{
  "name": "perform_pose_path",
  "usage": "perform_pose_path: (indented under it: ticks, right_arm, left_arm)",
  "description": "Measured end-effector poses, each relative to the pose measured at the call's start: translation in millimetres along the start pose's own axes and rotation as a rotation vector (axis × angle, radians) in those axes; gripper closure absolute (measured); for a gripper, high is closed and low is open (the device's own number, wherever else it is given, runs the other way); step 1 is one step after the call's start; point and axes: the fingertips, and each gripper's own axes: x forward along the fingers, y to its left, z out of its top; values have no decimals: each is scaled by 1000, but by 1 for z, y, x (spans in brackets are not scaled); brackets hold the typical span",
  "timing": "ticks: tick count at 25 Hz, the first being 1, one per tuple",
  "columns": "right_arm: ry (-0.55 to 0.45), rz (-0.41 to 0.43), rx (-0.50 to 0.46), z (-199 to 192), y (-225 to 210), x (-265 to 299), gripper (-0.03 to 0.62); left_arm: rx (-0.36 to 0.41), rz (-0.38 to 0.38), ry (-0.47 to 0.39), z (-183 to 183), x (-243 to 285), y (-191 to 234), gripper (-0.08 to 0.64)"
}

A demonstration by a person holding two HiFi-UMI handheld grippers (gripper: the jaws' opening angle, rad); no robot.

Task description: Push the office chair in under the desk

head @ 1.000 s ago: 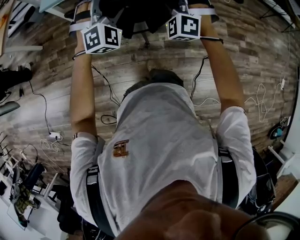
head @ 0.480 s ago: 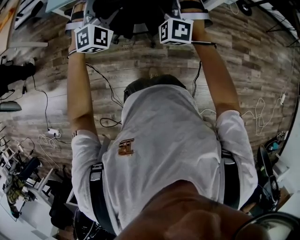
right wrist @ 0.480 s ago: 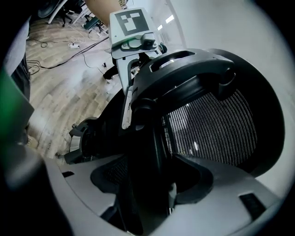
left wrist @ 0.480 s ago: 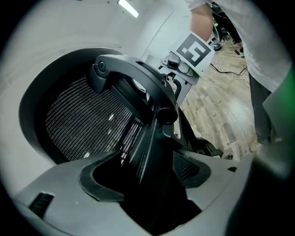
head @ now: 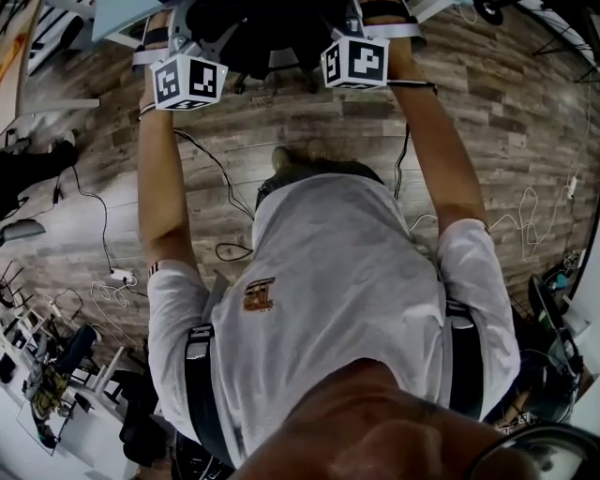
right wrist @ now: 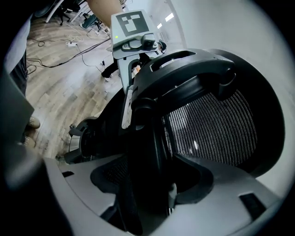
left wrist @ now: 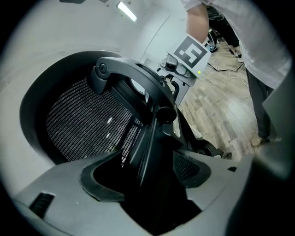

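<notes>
Now, with my left gripper (left wrist: pixel 150 182) and right gripper (right wrist: pixel 152 184) each clamped on the backrest edge of the office chair (left wrist: pixel 83 124), which stands at the edge of the desk (head: pixel 127 14), I judge I'm mid-push; next calls for an even, straight shove.

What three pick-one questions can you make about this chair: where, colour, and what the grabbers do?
1. Where is the office chair? A) in front of the person B) behind them C) upside down
2. Its mesh colour? A) red B) black C) yellow
3. The left gripper and right gripper are? A) open B) clamped on the chair's back C) holding cups
1 A: it stands past both grippers, ahead of the person. 2 B: the mesh looks black. 3 B: its edge sits between each gripper's jaws.
</notes>
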Motion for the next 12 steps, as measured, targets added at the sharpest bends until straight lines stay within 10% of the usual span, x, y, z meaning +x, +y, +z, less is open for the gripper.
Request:
perform_pose_path:
  ticks: [12]
  right_arm:
    - [20, -2, 7, 13, 0, 7, 328]
  left_arm:
    - [21, -16, -36, -14, -3, 7, 196]
